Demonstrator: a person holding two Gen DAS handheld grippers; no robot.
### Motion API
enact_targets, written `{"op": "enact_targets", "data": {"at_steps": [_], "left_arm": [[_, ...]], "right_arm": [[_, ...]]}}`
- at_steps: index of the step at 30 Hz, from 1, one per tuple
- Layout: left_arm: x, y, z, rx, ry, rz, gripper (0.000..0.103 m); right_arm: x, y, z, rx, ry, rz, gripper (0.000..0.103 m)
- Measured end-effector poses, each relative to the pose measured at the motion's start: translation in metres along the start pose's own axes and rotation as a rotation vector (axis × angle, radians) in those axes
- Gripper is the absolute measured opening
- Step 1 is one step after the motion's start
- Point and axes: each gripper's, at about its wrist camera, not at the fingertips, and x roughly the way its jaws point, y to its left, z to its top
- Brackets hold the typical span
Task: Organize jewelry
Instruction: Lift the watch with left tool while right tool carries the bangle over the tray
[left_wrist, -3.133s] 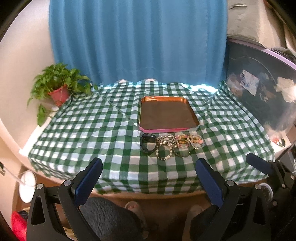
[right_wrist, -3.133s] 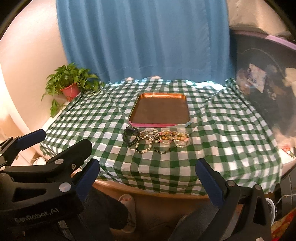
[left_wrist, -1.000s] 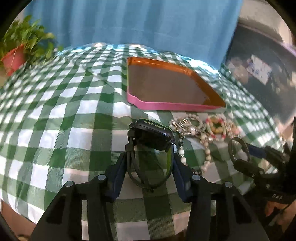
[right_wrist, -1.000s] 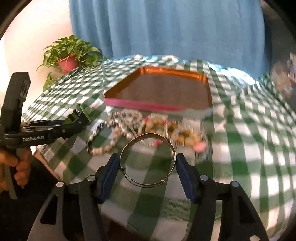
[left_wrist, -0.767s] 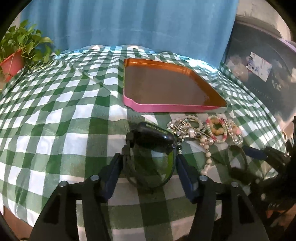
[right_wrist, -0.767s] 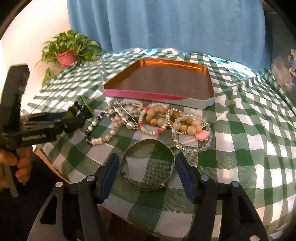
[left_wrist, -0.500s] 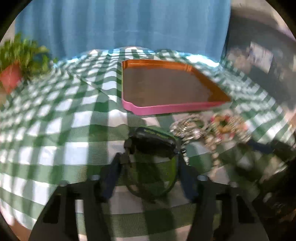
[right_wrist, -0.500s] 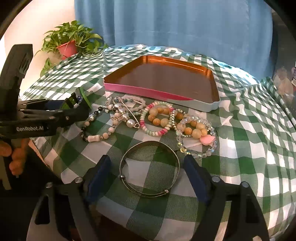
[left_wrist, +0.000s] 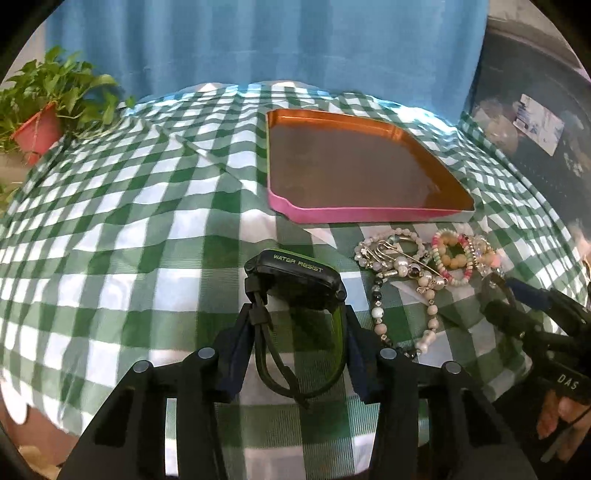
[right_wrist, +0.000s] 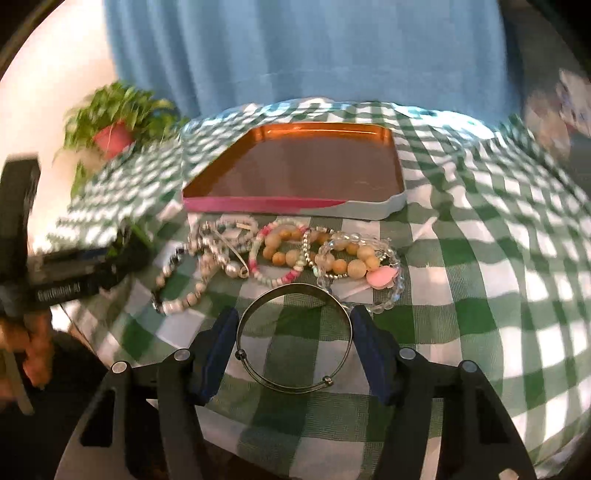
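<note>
My left gripper (left_wrist: 297, 345) is shut on a black watch (left_wrist: 295, 282) with a green-lined strap, near the table's front. My right gripper (right_wrist: 294, 341) is shut on a thin silver bangle (right_wrist: 293, 336), held just in front of the jewelry pile. Several beaded bracelets (right_wrist: 280, 251) lie bunched on the checked cloth before the tray; they also show in the left wrist view (left_wrist: 424, 258). The copper tray (left_wrist: 354, 218) with a pink front wall is empty; it also shows in the right wrist view (right_wrist: 266, 204).
A green-and-white checked cloth (left_wrist: 147, 229) covers the table. A potted plant (left_wrist: 40, 129) stands at the far left corner. A blue curtain (left_wrist: 258, 40) hangs behind. A dark bin (left_wrist: 535, 110) stands at the right.
Both grippers came in from off the table and closed: the left on the watch, the right on the bangle. In the last half second the right gripper's fingers closed in against the bangle.
</note>
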Motion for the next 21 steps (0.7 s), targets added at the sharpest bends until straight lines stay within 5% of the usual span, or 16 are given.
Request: {"op": "enact_targets", "data": {"at_steps": [7, 21], "left_arm": [[-0.054, -0.022, 0.01, 0.026, -0.079, 0.021, 0.046], [-0.19, -0.077, 0.039, 0.04, -0.302, -0.107, 0.046]], "right_arm": [[-0.037, 0.018, 0.013, 0.041, -0.041, 0.012, 0.059], [-0.175, 0.052, 0.053, -0.026, -0.225, -0.06, 0.059]]}}
